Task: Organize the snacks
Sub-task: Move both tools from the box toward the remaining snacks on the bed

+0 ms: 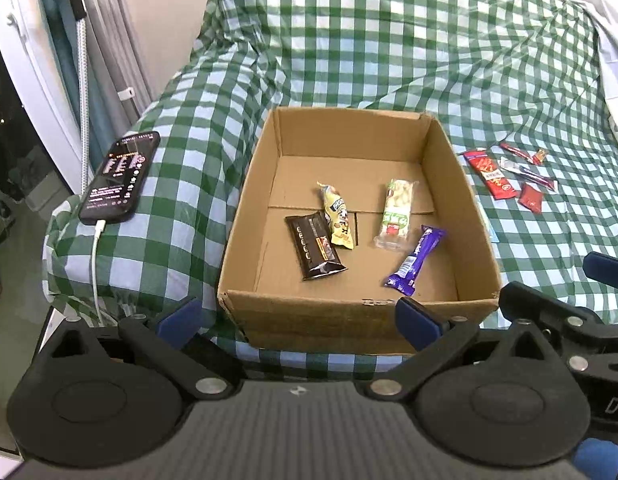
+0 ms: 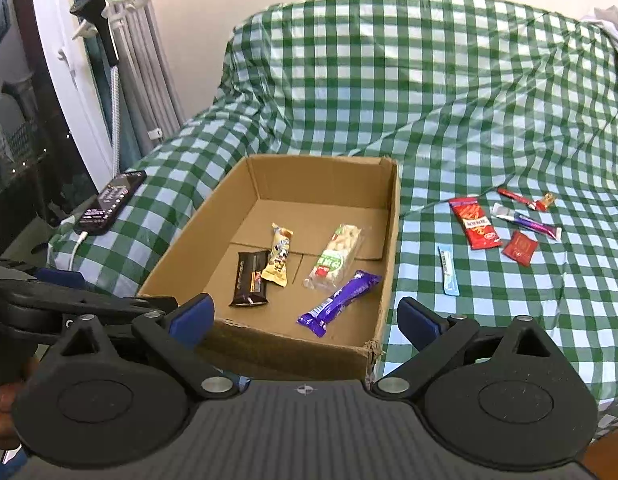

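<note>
I had both sets of jaws spread and empty over the box's [image 2: 385, 240] near edge. Four snacks lay inside; the loose ones [image 2: 505, 224] sat on the bed to its right, the blue stick [image 2: 448, 270] closest, its long axis running away from me. My right gripper [image 2: 305, 320] was nearer than the left gripper [image 1: 297, 318].

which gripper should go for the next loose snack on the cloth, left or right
Probably the right gripper: it is open and empty, and the light blue packet and red packet lie on the right side of the cardboard box.
</note>
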`<state>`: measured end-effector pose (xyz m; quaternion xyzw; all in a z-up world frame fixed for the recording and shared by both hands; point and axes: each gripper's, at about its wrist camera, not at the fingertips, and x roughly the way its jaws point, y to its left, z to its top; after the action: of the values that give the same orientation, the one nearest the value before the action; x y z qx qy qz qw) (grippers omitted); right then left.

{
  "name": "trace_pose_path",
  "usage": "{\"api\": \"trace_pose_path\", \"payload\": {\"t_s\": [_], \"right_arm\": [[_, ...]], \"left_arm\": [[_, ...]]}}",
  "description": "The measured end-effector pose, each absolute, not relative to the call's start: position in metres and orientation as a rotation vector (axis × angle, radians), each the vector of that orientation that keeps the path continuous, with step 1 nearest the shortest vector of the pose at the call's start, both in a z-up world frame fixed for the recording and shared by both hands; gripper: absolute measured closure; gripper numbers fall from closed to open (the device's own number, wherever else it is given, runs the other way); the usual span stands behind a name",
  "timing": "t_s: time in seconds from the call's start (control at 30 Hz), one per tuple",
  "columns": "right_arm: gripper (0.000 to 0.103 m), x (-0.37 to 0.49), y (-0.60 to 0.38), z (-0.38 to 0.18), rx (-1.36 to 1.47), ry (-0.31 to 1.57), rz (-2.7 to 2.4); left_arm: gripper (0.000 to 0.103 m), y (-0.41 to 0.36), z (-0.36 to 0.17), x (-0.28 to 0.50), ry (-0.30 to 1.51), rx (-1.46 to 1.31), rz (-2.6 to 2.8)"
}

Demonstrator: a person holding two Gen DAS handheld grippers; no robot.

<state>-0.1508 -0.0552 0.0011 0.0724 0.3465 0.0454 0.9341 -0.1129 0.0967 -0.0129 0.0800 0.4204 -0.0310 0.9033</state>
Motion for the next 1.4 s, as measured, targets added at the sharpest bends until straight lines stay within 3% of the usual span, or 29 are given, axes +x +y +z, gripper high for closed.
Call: {"api": "trace_pose_path", "payload": {"t_s": [0.97,1.4], "right_arm": [[0.005,-0.16,-0.069,0.0,0.219,0.692,0.083],[0.005,-0.143,-0.145,-0.029,0.328,0.706,-0.032]], "left_arm": [[0.0,0.078,-0.012,-0.113,0.867,0.274,-0.054],[0.0,-0.003,-0.01,-0.06,0.882,0.375,-0.138]]}}
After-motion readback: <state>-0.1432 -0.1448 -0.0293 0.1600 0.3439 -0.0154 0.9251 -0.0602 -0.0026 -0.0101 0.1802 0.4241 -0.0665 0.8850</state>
